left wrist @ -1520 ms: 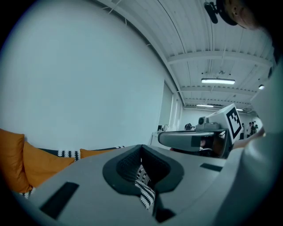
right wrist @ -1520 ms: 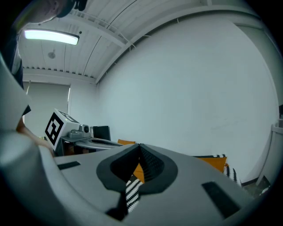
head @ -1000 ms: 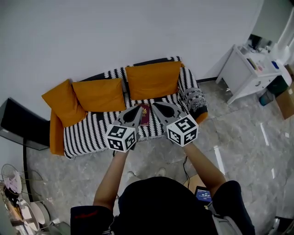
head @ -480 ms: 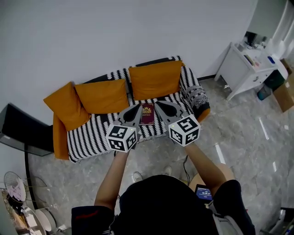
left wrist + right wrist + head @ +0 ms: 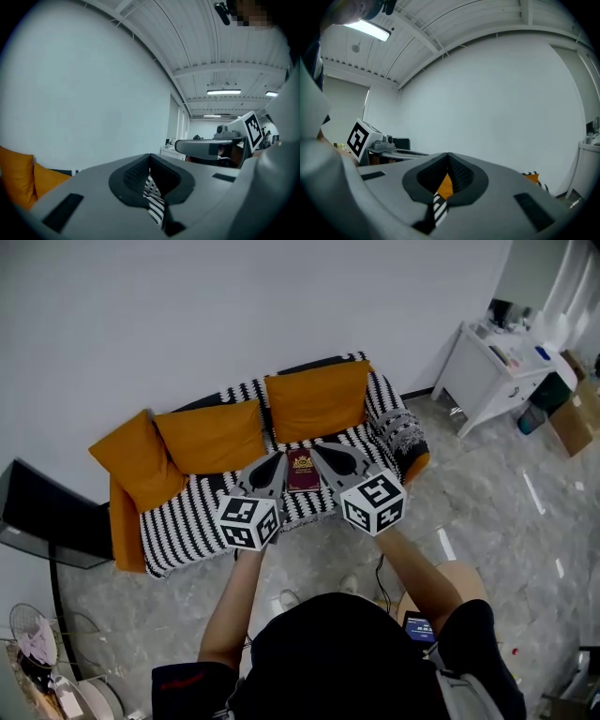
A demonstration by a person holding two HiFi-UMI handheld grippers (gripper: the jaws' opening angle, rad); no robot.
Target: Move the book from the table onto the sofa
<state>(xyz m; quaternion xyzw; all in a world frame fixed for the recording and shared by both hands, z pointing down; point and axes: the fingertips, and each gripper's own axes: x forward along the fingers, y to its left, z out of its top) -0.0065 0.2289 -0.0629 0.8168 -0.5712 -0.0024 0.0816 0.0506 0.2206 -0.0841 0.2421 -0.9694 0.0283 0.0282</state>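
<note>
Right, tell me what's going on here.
A person stands facing the sofa with a hand-held gripper in each hand. The left hand-held gripper and the right hand-held gripper are both shut and empty. The dark red book lies flat on the striped seat, in front of the orange cushions, so the move looks done.

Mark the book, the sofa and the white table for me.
book (image 5: 301, 471), head view, middle of its dark red cover.
sofa (image 5: 183, 518), head view, striped seat cover on its left half.
white table (image 5: 485, 382), head view, its bare white side below the top.
</note>
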